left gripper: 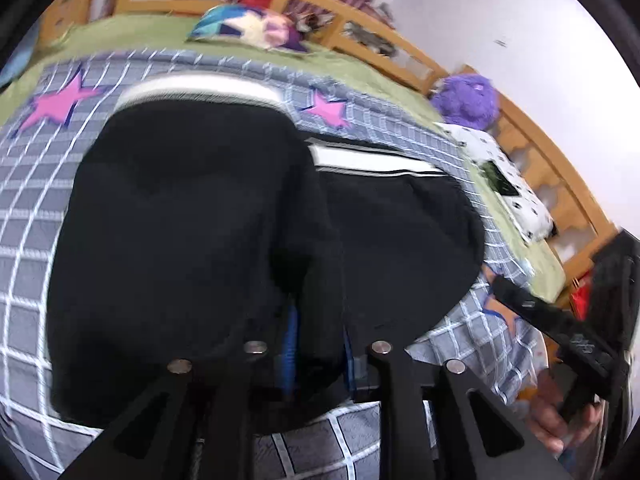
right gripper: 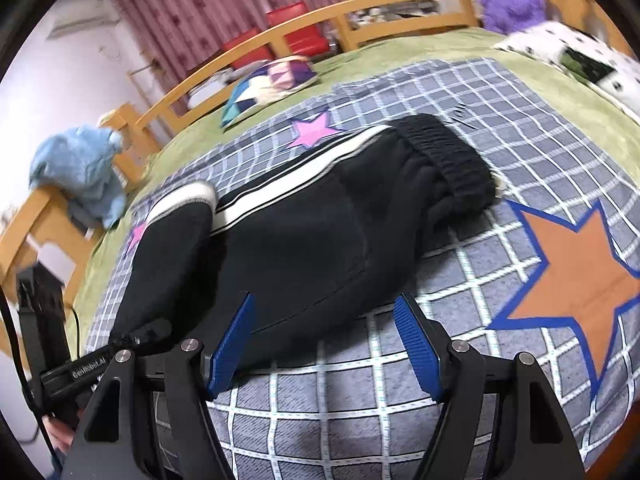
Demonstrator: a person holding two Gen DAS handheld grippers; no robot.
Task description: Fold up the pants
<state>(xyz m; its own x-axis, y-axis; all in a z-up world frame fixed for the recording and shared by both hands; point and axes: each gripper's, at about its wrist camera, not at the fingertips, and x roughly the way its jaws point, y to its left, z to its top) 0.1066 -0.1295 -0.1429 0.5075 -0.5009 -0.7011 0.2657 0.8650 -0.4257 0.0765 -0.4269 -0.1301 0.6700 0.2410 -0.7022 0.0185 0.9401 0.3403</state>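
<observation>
Right wrist view: right hand-held gripper (right gripper: pixel 326 344) spread w/ ribbed blue pads; left hand-held gripper (left gripper: pixel 318 344) pinching fleecy black pants (left gripper: pixel 192 232) on checked quilt (right gripper: pixel 400 400).

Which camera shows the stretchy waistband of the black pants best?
The right wrist view: the ribbed elastic waistband lies unobstructed on the checked blanket. The left wrist view shows only blurred black pants; no waistband is recognizable.

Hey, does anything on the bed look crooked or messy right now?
Only the pants look untidy, mid-fold: the leg end is doubled back at an angle, so its white stripe does not line up with the stripe below. The left gripper is shut on that fabric. Nothing looks spilled or damaged.
</observation>
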